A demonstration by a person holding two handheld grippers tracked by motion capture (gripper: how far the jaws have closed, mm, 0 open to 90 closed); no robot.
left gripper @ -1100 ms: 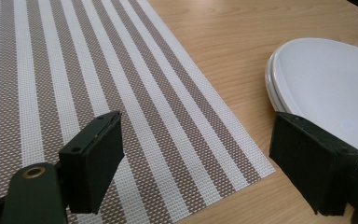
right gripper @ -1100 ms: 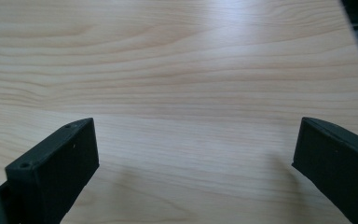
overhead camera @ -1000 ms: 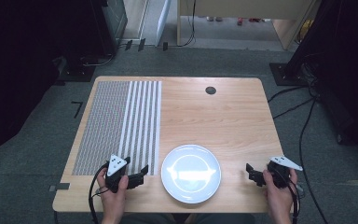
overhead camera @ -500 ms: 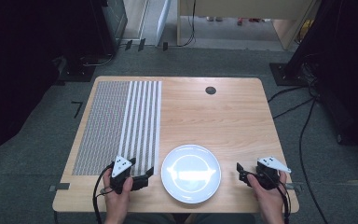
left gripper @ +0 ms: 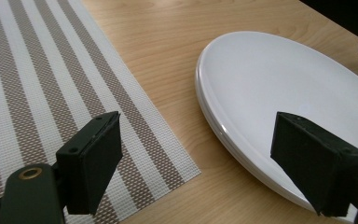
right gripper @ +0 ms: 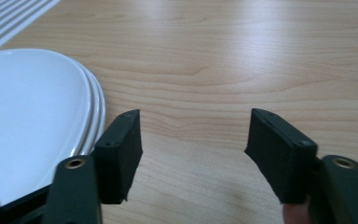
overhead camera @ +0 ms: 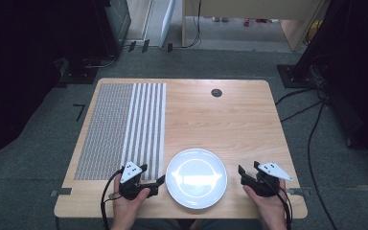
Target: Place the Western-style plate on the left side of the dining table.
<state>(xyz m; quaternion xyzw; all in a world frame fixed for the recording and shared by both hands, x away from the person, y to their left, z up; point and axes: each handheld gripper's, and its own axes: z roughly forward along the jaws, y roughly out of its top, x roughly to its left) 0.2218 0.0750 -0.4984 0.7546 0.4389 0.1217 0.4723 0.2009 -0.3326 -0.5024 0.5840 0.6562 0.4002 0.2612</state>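
Note:
A white plate point(overhead camera: 196, 177) lies near the table's front edge, between my two grippers. My left gripper point(overhead camera: 152, 175) is just left of it and open, with its jaws wide apart. In the left gripper view, the gripper point(left gripper: 203, 161) has one jaw over the striped placemat point(left gripper: 51, 84) and the other over the plate's near rim point(left gripper: 242, 135). My right gripper point(overhead camera: 249, 168) is open just right of the plate. In the right gripper view, the gripper point(right gripper: 198, 154) has bare wood between its jaws and the plate point(right gripper: 28, 116) beside its left jaw. Neither gripper holds anything.
The grey and white striped placemat point(overhead camera: 120, 129) covers the table's left part, and its corner ends close to the plate. A round black grommet point(overhead camera: 216, 93) sits in the wooden table point(overhead camera: 230, 124) near the far edge. Cables point(overhead camera: 311, 139) run over the floor at the right.
Both grippers have moved inward toward the plate, the right one leftward and the left one slightly rightward. Both have stayed open and the plate has not moved.

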